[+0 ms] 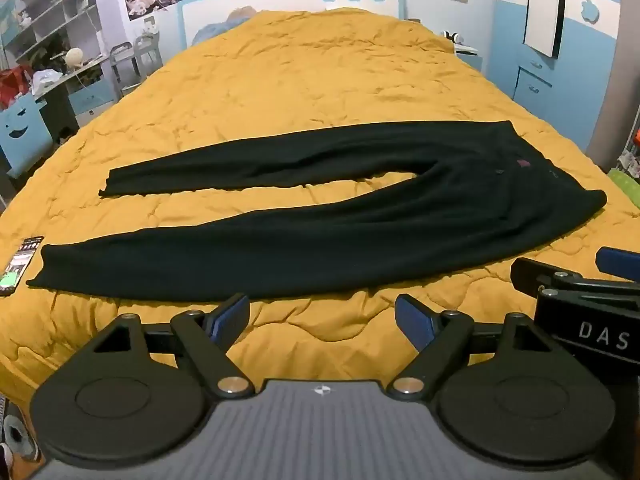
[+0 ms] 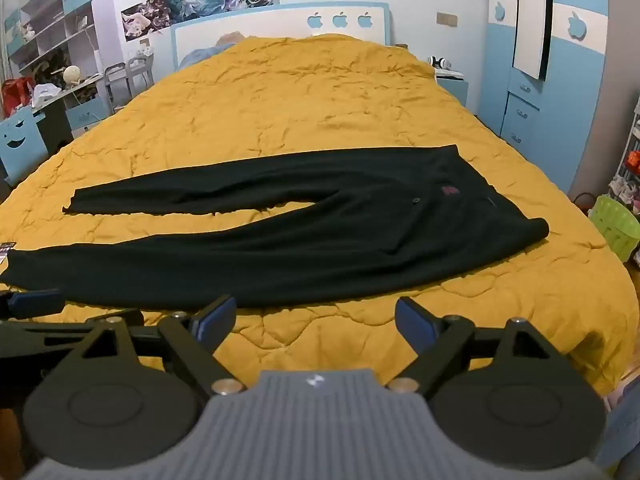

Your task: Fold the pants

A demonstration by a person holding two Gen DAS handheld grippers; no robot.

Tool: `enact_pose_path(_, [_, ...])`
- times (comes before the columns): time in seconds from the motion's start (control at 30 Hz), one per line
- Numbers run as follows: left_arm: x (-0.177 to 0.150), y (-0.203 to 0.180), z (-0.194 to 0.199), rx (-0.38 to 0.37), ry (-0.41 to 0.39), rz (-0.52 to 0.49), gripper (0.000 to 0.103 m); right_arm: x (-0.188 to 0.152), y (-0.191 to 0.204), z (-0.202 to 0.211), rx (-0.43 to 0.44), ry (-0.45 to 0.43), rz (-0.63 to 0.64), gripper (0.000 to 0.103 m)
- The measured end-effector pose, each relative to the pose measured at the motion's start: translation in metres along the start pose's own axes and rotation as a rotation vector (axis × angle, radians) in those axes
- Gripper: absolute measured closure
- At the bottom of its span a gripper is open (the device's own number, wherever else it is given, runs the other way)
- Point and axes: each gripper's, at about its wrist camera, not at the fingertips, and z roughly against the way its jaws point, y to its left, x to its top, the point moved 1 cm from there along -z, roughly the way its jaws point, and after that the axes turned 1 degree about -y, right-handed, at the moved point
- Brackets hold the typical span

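Black pants (image 1: 320, 216) lie spread flat across a mustard-yellow quilted bed (image 1: 304, 80), waistband toward the right of both views, the two legs running left with a narrow wedge of quilt showing between them; the layout looks prepared for a first fold, probably one leg over the other, which has not begun; a small red label (image 2: 449, 191) marks the seat area. One pair of pants is in view, and one phone (image 1: 20, 260) rests on the quilt just beside the near leg's cuff, screen lit. Two grippers hover over the near edge of the bed, side by side: the left gripper (image 1: 322, 318) stands released with nothing between its blue pads; the right gripper (image 2: 316, 322) is likewise spread wide and empty; both tilt down toward the near leg, apart from the fabric. Three apple cut-outs decorate the headboard (image 2: 280, 20); one green basket (image 2: 614, 226) sits beyond the right edge of the bed.
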Motion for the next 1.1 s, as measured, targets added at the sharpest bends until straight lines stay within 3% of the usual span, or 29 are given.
enact_pose_path(1.1, [-0.005, -0.002, -0.005, 0.026, 0.012, -0.016, 0.007, -0.004, 0.001, 0.001, -0.014, -0.001, -0.016, 0.020])
